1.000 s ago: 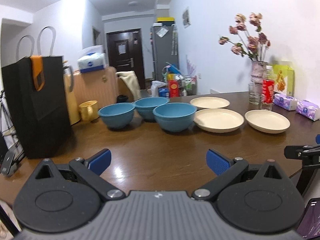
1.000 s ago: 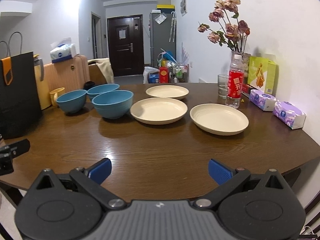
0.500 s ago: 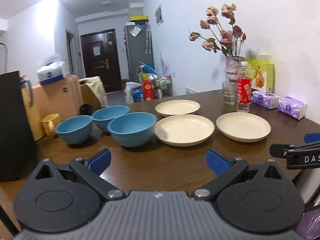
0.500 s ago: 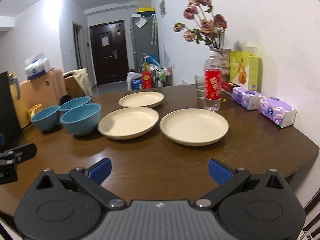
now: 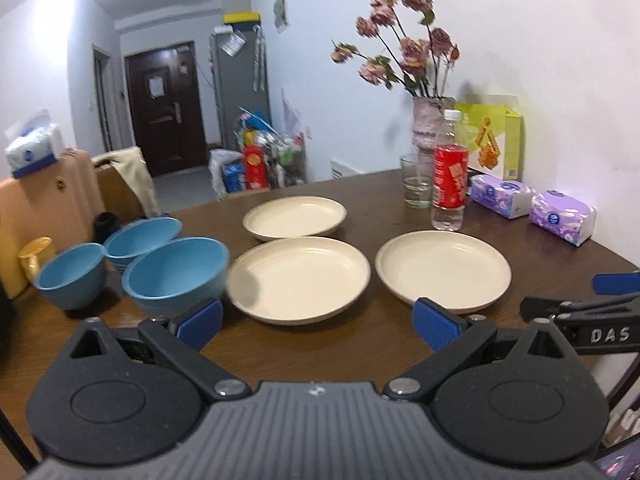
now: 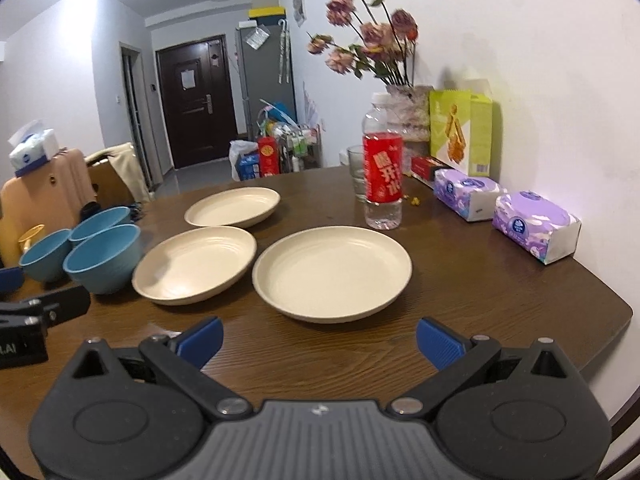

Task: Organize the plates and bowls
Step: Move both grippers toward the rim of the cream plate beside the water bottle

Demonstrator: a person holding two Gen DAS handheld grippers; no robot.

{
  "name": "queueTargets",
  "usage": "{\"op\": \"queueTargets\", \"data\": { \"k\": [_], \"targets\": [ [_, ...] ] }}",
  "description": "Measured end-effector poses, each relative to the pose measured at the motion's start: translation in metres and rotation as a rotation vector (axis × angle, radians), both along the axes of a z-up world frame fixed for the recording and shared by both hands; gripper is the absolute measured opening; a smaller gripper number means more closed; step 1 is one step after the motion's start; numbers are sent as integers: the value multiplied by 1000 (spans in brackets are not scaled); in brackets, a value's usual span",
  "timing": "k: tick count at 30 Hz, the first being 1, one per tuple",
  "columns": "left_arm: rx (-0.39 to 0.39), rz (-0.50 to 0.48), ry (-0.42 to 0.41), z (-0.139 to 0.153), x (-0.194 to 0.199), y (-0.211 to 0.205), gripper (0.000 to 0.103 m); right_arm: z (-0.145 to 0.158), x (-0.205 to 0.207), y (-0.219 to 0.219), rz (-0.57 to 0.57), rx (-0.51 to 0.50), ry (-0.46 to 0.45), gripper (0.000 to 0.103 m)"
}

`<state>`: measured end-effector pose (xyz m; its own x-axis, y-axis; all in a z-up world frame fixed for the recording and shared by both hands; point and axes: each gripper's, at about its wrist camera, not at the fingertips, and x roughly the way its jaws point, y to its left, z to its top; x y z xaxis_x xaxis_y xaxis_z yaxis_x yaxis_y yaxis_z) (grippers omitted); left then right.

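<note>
Three cream plates lie on the brown table: a middle plate (image 5: pixel 300 278), a right plate (image 5: pixel 442 266) and a far plate (image 5: pixel 295 217). Three blue bowls stand to their left: a near bowl (image 5: pixel 176 270), a left bowl (image 5: pixel 70 274) and a far bowl (image 5: pixel 142 234). My left gripper (image 5: pixel 318 322) is open, hovering just short of the middle plate. My right gripper (image 6: pixel 318 338) is open, just short of the right plate (image 6: pixel 332 270); the middle plate (image 6: pixel 194 262) and near bowl (image 6: pixel 104 256) lie to its left. Neither gripper holds anything.
A red-labelled bottle (image 6: pixel 382 176), a glass (image 5: pixel 416 180), a flower vase (image 5: pixel 430 124), a green box (image 6: pixel 460 136) and two tissue packs (image 6: pixel 536 230) line the wall side. The table edge (image 6: pixel 600 332) curves off at right. A suitcase (image 5: pixel 44 208) stands beyond the bowls.
Both grippers have swung to the right and closer to the plates. The black bag has left the left wrist view. Plates and bowls have not moved.
</note>
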<state>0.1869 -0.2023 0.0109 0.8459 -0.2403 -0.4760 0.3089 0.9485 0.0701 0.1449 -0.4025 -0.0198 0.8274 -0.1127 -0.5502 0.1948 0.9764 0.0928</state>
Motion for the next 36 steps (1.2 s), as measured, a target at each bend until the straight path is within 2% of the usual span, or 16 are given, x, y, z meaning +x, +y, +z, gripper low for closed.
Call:
{"op": "queueTargets", "data": {
  "k": [5, 9, 16, 21, 25, 29, 36],
  "targets": [
    [-1, -25, 50, -3, 26, -26, 103, -7, 21, -27, -17, 28, 41, 101],
    [-13, -23, 110, -9, 49, -44, 103, -13, 37, -51, -36, 72, 75, 95],
    [-40, 5, 227, -22, 93, -72, 103, -24, 76, -83, -74, 60, 118, 94],
    [-93, 31, 378, -38, 130, -86, 103, -32, 108, -104, -68, 79, 125, 89],
    [-100, 40, 449, -50, 151, -102, 92, -42, 133, -118, -84, 69, 153, 85],
    [-105, 42, 504, -59, 167, -115, 80, -54, 153, -131, -82, 90, 179, 76],
    [-122, 75, 564, -69, 192, -127, 73, -71, 180, -145, -94, 102, 218, 68]
  ]
}}
